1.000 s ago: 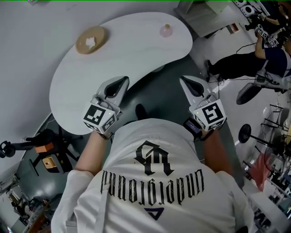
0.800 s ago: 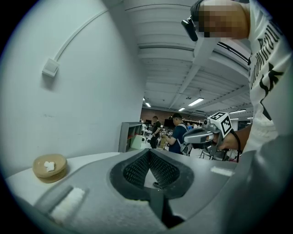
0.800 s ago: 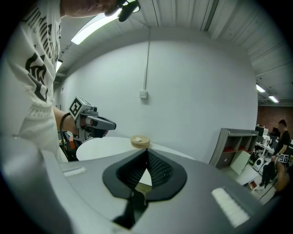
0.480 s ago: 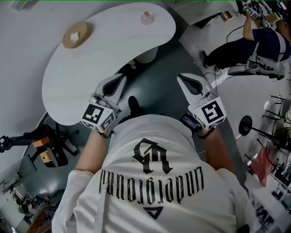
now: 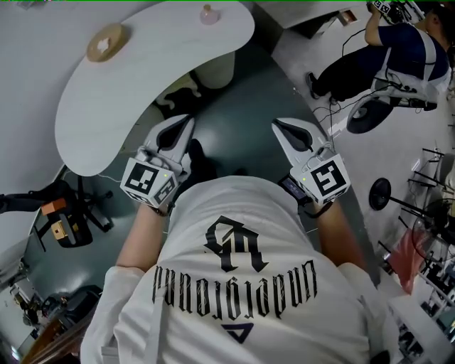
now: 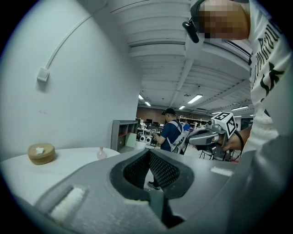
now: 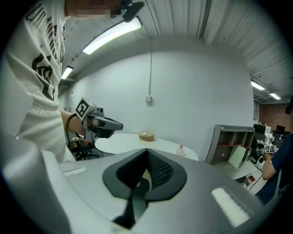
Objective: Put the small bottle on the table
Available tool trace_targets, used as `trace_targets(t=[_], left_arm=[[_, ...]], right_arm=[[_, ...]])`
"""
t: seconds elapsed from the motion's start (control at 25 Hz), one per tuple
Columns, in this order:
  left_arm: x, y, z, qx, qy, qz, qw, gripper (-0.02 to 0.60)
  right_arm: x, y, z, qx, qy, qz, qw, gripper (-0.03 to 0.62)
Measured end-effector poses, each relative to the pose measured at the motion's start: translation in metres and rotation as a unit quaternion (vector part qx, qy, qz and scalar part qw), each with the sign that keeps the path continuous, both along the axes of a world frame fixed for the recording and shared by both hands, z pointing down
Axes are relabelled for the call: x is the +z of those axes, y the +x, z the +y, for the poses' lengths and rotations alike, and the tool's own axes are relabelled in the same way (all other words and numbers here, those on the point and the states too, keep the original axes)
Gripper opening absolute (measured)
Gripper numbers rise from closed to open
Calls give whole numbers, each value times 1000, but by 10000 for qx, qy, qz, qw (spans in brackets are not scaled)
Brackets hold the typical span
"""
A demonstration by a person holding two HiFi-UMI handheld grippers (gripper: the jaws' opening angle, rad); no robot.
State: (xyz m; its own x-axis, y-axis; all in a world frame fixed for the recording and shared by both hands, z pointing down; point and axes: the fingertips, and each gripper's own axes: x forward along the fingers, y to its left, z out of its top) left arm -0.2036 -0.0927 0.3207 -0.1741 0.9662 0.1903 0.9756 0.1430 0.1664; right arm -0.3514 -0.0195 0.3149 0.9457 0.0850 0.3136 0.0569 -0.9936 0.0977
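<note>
Sitting on the white table at top of frame, small bottle looked already placed; left gripper and right gripper were both clenched empty, nothing left.

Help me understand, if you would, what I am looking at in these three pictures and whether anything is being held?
There is no robot here. A person in a white shirt holds a two-jaw tool in each hand: the left gripper and the right gripper. The cubes with square markers are part of the grippers.

The head view comes from a camera on the person's head, looking steeply down. The other two views come from a camera riding on each gripper, looking along its jaws. In both, the jaws stand together with nothing held.

Ahead is a white curved table. On it stand a small pinkish bottle and, apart from it, a round tan dish. Neither gripper is near those two things. Another person is busy in the background.
</note>
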Motion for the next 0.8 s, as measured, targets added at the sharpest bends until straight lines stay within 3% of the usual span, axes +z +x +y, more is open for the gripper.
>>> trace_targets(t=[0.36,0.8], left_arm=[[-3,-63,-21,-45,41,85,9999,6],[-18,-82,-46,-159,-51,94,9998,6]], right_arm=[[-7,-50,-35,-139,197,157,9996,2],[-7,-62,-56,-288,134,197,9993,2]])
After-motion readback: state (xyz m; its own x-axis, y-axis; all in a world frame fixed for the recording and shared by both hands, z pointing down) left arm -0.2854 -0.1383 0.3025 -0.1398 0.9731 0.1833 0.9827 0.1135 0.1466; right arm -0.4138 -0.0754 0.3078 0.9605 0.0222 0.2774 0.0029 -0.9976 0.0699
